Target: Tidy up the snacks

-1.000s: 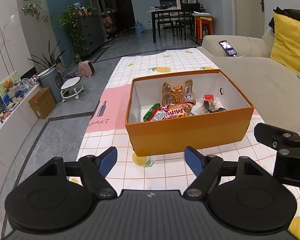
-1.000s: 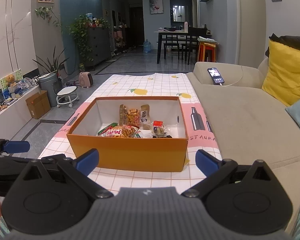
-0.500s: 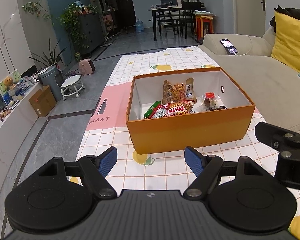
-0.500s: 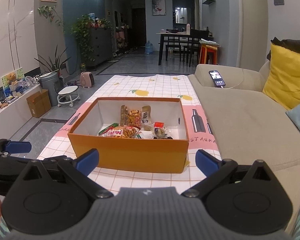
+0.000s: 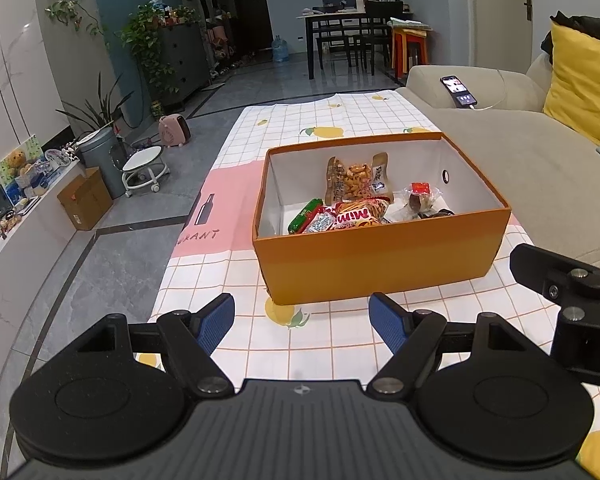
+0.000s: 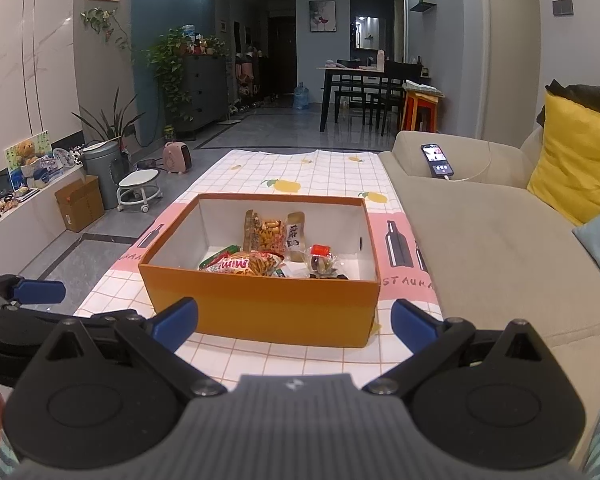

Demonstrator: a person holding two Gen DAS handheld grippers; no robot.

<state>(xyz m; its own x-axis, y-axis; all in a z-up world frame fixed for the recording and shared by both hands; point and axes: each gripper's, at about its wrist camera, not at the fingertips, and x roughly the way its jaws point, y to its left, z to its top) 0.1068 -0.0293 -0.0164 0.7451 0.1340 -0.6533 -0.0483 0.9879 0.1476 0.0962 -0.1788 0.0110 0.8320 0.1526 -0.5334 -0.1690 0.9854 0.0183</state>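
An orange cardboard box (image 5: 380, 264) (image 6: 260, 308) stands on the checked tablecloth. Inside lie several snack packs: a clear bag of orange snacks (image 5: 354, 180) (image 6: 268, 234), a red "Mimi" bag (image 5: 356, 216) (image 6: 244, 266), a green wrapper (image 5: 304, 214) and a clear-wrapped sweet (image 5: 420, 196) (image 6: 320, 260). My left gripper (image 5: 302, 322) is open and empty, in front of the box's near side. My right gripper (image 6: 294, 320) is open and empty, also short of the box. Part of the right gripper shows in the left wrist view (image 5: 572, 292).
The low table's checked cloth (image 5: 236, 280) has a pink band. A beige sofa (image 6: 492, 248) runs along the right with a phone (image 6: 436, 160) on its arm and a yellow cushion (image 6: 576, 160). Grey floor (image 5: 100, 264) drops off to the left.
Both grippers have drawn back and risen slightly from the box; the view into it is a little steeper. Both stay open and empty.
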